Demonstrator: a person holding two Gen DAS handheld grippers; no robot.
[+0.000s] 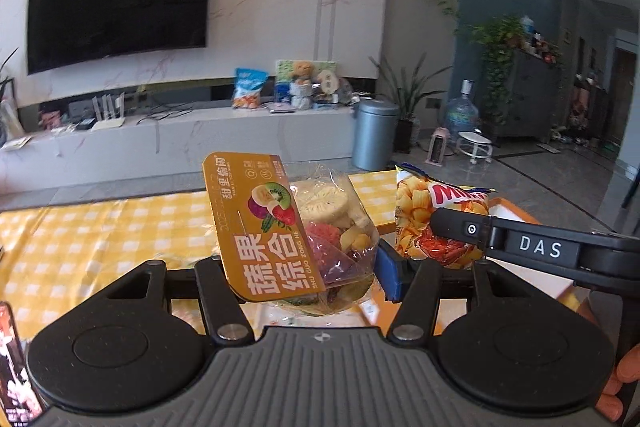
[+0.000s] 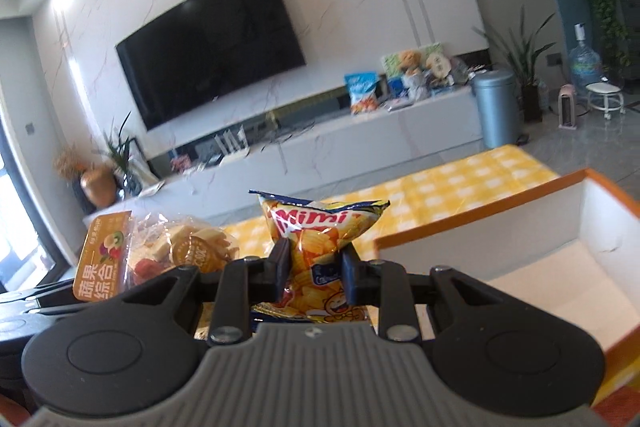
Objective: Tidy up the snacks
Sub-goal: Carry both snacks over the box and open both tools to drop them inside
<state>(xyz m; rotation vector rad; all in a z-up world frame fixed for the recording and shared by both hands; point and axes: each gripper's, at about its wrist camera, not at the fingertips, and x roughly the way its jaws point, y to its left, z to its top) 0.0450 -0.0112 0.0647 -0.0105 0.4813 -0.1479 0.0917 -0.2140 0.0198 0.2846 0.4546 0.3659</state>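
Observation:
My left gripper is shut on a clear bag of dried fruit with a golden label card, held up above the table. The same dried fruit bag shows at the left of the right wrist view. My right gripper is shut on a yellow Mimi chips bag, its pads pressing the bag's lower half. In the left wrist view the Mimi chips bag hangs just right of the fruit bag, with one black finger across it.
An orange box with a white inside stands open at the right, on the table with the yellow checked cloth. A phone lies at the near left. An orange-gloved hand holds the right tool. Beyond are a TV cabinet and a grey bin.

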